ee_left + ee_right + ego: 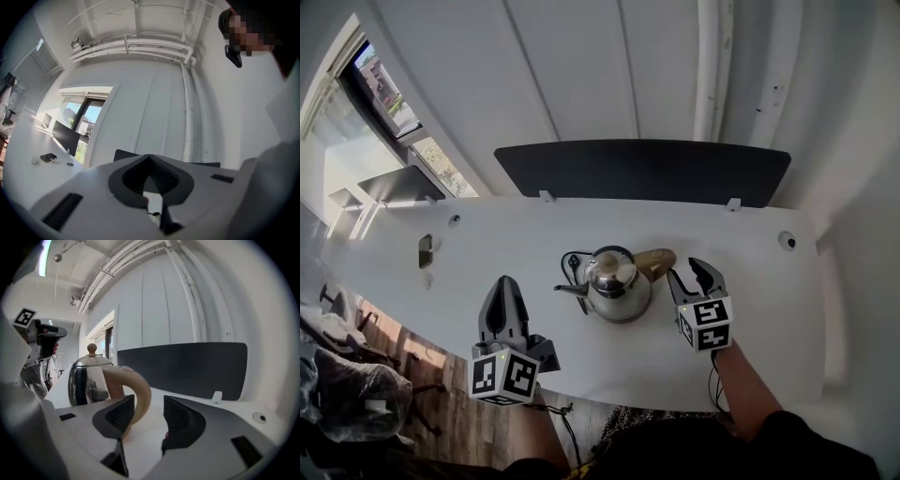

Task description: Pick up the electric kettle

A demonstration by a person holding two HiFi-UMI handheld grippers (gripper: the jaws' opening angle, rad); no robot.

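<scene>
Head view: one electric kettle [617, 281], a rounded body of polished metal with a thin spout and a curved tan handle [654, 262], stands near the middle of the white bench [487, 244], and a dark cord [570, 261] lies just behind it. The left gripper [503, 292] sits well left of the kettle. The right gripper [686, 272] is at the handle. Each gripper carries one cube [504, 375] printed with black-and-white square markers. A dark flat panel [642, 171] runs along the bench's far edge. Left gripper view: the two dark ribbed fingers [126, 180] meet at their tips with nothing between them. Right gripper view: the two fingers [180, 420] stand wide apart with the tan handle between them, close by the left finger and not gripped. A round knob [92, 348] tops the kettle's lid.
</scene>
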